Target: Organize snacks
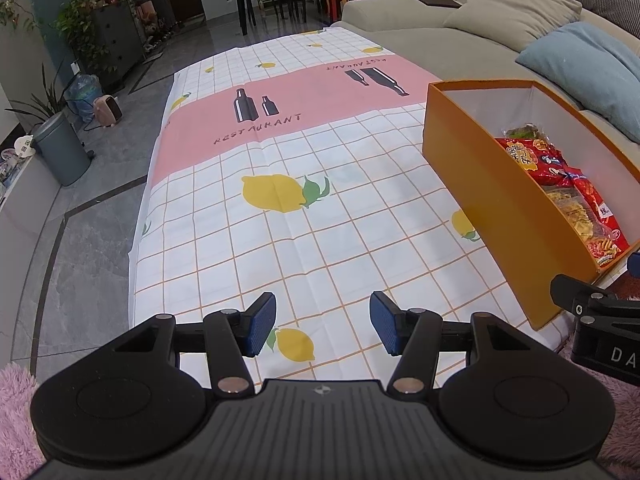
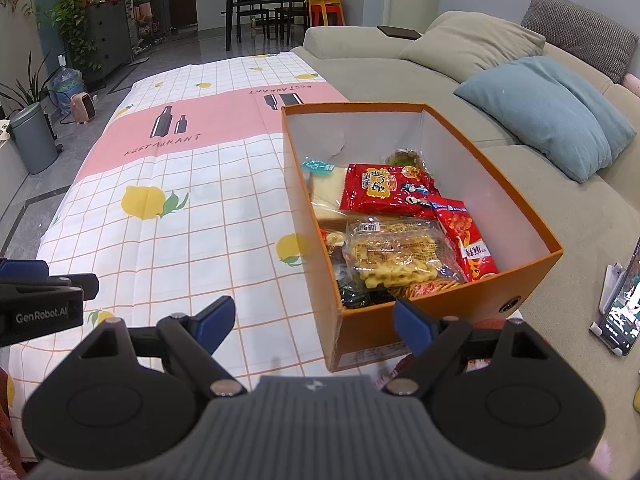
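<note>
An orange cardboard box [image 2: 404,330] stands on the right side of the table; it also shows in the left wrist view [image 1: 480,184]. It holds several snack packs: a red bag [image 2: 384,190], a clear pack of yellow crackers [image 2: 396,256], a red and blue bag [image 2: 466,236] and wrapped bread [image 2: 326,190]. The red bag shows in the left wrist view [image 1: 536,160] too. My right gripper [image 2: 314,322] is open and empty, just before the box's near left corner. My left gripper [image 1: 322,322] is open and empty, low over the tablecloth, left of the box.
The table wears a checked cloth [image 1: 280,240] with lemons and a pink band. A beige sofa [image 2: 400,68] with a blue cushion [image 2: 548,114] runs along the right. A phone on a stand [image 2: 620,312] sits on the sofa. Grey floor, a bin [image 1: 60,152] and plants lie left.
</note>
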The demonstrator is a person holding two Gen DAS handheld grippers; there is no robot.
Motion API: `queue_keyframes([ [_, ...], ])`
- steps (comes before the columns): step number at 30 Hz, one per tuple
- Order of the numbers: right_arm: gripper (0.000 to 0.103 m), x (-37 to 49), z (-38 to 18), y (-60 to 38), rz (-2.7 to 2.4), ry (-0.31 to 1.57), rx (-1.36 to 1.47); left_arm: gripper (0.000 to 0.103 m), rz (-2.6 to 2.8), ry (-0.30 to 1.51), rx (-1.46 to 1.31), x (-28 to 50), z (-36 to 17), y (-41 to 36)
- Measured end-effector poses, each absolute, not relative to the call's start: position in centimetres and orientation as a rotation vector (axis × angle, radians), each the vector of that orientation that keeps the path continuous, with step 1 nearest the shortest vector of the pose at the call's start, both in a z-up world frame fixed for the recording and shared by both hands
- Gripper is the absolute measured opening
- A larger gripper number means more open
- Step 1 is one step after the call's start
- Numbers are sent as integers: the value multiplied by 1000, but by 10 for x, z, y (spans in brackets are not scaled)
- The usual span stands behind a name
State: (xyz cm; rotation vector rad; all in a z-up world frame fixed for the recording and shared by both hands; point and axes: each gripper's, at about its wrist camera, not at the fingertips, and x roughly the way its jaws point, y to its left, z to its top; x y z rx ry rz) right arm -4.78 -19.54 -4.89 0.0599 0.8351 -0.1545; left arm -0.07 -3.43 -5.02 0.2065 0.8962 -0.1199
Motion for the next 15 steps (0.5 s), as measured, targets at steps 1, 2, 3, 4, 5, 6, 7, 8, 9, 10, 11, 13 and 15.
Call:
queue_keyframes([
  [1, 84, -48, -49, -195, -154, 835, 60, 64, -120, 896, 208, -1, -50, -34],
  [2, 84, -48, -49, -195, -154, 836, 60, 65, -120, 895, 208, -1, -50, -34],
  [3, 84, -48, -49, -195, -154, 836, 59, 65, -120, 896, 207, -1, -50, -34],
  [4, 84, -48, -49, -195, -153, 836, 58, 65, -121, 896, 206, -1, -50, -35],
  [5, 84, -48, -49, -195, -153, 837, 57, 65, -120, 896, 207, -1, -50, -35],
  [6, 84, -48, -49, -195, -152, 837, 56, 65, -120, 897, 207, -1, -50, -35],
  [7, 84, -48, -50, -195, -152, 836, 56, 65, -121, 898, 206, -1, -49, -36],
  [8, 84, -48, -50, -195, -152, 836, 56, 65, -123, 898, 204, -1, -49, -36],
  [9, 84, -48, -50, -195, -152, 837, 56, 65, -126, 899, 203, -1, -49, -36],
  [10, 84, -48, -50, -195, -152, 837, 56, 65, -127, 898, 202, -1, -49, -37],
  [11, 84, -48, -50, -195, -152, 837, 56, 65, -130, 897, 203, -2, -49, -37],
  [13, 84, -48, -49, -195, -152, 836, 58, 65, -136, 894, 208, -2, -48, -38],
  [15, 84, -48, -50, -195, -152, 837, 57, 65, -146, 893, 207, -3, -48, -40],
])
